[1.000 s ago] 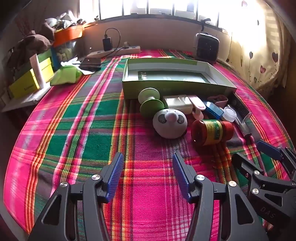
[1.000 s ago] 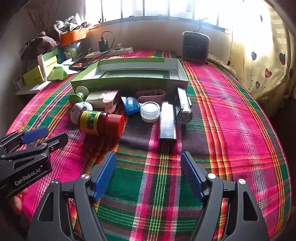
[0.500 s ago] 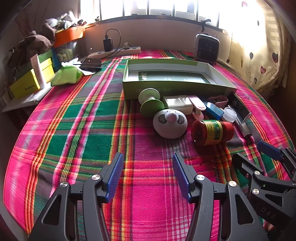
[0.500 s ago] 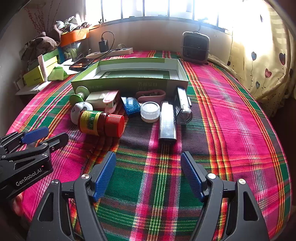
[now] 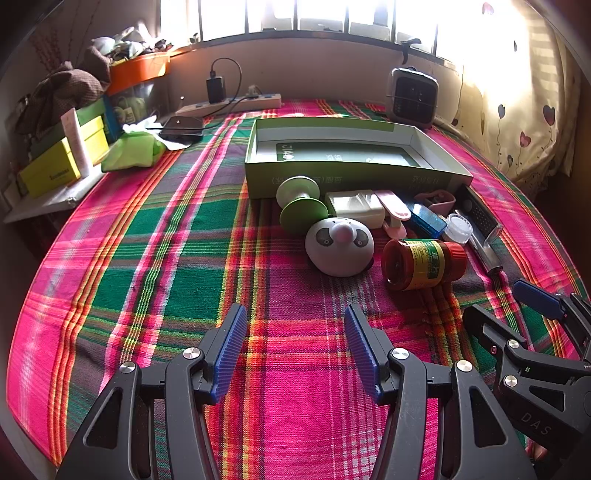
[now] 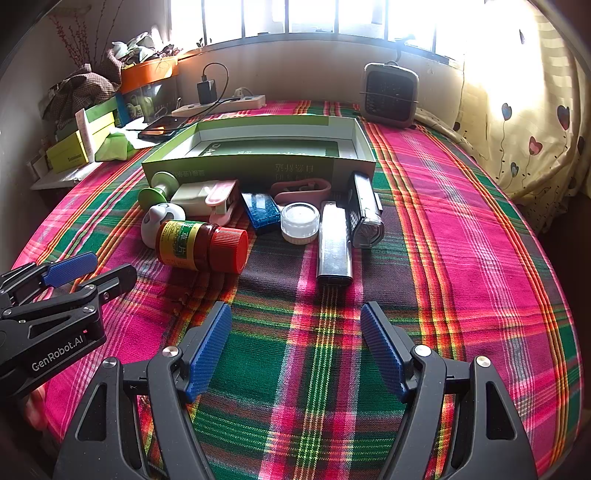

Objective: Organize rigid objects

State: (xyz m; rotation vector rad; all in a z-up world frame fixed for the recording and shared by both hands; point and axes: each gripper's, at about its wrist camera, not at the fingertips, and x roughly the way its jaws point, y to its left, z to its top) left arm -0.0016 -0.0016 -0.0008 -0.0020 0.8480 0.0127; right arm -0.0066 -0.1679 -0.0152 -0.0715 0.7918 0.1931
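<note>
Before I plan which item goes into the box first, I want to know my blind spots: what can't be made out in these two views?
- Pink holder: partly hidden by the blue case and white cap in the right view.
- Green box: printed side text too small and inverted, both views.
- Jar label: characters too small, both views.
- Right gripper: cut off by the left view's edge.

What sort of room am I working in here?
Probably a lived-in home room: a plaid cloth covers the surface, heart-print curtains hang by a barred window, and a power strip with charger lies behind.
</note>
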